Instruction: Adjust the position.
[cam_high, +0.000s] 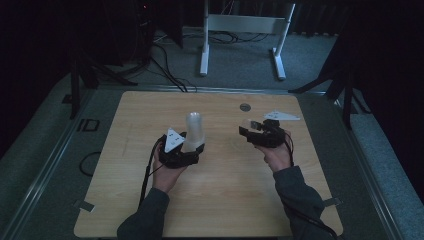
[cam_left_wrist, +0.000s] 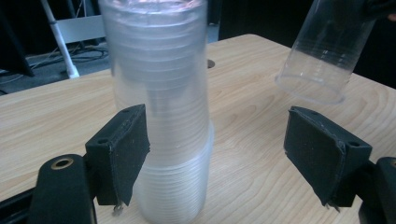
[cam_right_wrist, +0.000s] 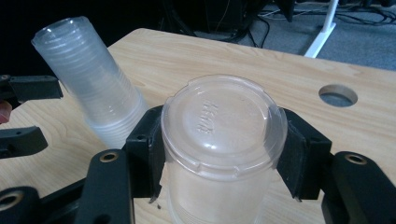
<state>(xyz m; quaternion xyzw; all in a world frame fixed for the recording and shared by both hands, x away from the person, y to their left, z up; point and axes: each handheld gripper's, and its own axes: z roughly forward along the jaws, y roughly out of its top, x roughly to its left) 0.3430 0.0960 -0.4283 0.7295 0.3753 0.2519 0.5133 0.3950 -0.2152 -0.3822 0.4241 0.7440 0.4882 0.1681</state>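
Cups being handled at mid-table, both partly cut off.
Cup stack (cam_left_wrist: 159, 116) is standing between the gaping left tool (cam_left_wrist: 224, 154), top cropped; right tool (cam_right_wrist: 219, 154) is clamping a single cup (cam_right_wrist: 222, 135), rim hidden.

grey sleeves (cam_high: 295, 192), black grippers (cam_high: 181, 152) — trailing cables, grey plates

— What colour is the table (cam_high: 225, 200)?
— Pale wood with a fine grain running across it.
— And the stack of plastic cups (cam_left_wrist: 161, 116)?
— Clear, milky where the walls overlap. The single cup (cam_right_wrist: 222, 135) is clear too, the wood showing through it.
— The fingers (cam_left_wrist: 123, 154)?
— Black, with matte black pads.
— Sleeves (cam_high: 300, 195)?
— Dark grey. The floor (cam_high: 240, 60) is grey carpet; the frame (cam_high: 245, 25) on it is white.
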